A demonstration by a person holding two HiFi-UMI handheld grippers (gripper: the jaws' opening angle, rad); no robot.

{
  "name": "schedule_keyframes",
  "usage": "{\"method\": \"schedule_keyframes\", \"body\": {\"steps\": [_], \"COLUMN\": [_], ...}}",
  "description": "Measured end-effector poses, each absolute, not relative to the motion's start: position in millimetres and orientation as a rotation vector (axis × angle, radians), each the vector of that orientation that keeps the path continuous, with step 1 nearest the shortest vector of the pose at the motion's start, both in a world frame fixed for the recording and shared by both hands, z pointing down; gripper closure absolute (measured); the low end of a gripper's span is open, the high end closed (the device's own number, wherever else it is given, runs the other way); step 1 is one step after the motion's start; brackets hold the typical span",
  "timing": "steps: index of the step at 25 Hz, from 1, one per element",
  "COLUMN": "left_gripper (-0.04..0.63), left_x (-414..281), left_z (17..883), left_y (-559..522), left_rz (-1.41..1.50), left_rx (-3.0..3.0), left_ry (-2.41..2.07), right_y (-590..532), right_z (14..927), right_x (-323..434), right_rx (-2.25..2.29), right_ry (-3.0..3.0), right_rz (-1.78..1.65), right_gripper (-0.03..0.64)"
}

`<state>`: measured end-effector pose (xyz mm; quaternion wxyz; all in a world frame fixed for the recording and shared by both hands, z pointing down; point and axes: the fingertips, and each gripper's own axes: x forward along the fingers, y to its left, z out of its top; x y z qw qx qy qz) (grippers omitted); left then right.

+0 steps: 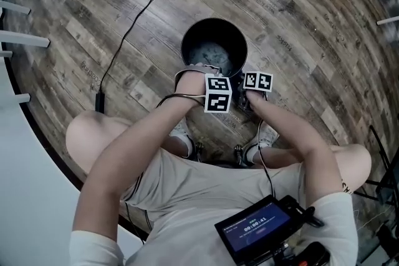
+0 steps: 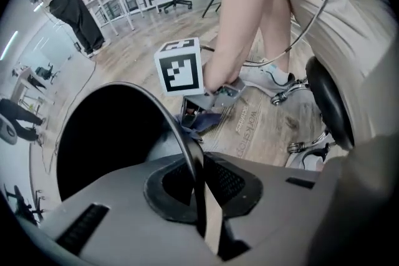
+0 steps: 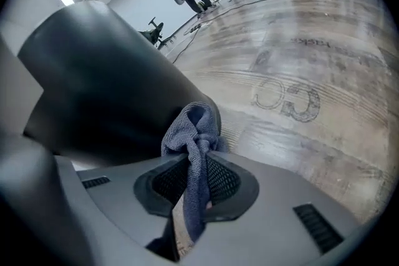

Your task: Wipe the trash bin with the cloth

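Your left claw [image 2: 199, 187] clamps the bin [image 2: 173, 125] rim, right claw [image 3: 197, 191] grips the cloth [image 3: 190, 129]; hard wiping may tip the bin.

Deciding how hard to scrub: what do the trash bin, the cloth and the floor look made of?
The trash bin looks like painted metal or hard plastic, I can't tell which: dark, smooth, thin-walled, faint sheen. The cloth seems microfibre: grey-blue, soft, fine looped weave. The floor looks like laminate or vinyl planks: wood-grain pattern, glossy reflections.
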<state>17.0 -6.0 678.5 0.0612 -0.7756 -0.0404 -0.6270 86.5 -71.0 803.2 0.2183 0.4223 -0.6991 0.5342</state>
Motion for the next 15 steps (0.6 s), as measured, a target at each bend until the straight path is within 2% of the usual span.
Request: {"method": "schedule_keyframes", "body": {"steps": [6, 11, 15], "left_gripper": [0.555, 0.548, 0.474], "left_x": [19, 16, 2], "left_z": [679, 677, 673], "left_y": [-5, -2, 2], "left_rz": [-1.874, -1.841, -1.900], "left_rx": [-2.353, -2.268, -2.179], "left_ry": [-0.106, -0.175, -0.257], "right_y": [-73, -64, -61], "right_z": [849, 832, 781], "right_x": [91, 104, 105], "right_rx": [1.161, 1.092, 0.996], "right_ry": [-1.844, -1.811, -1.881], "right_rz": [1.735, 1.528, 1.462], "right_gripper": [0.557, 0.557, 0.557]}}
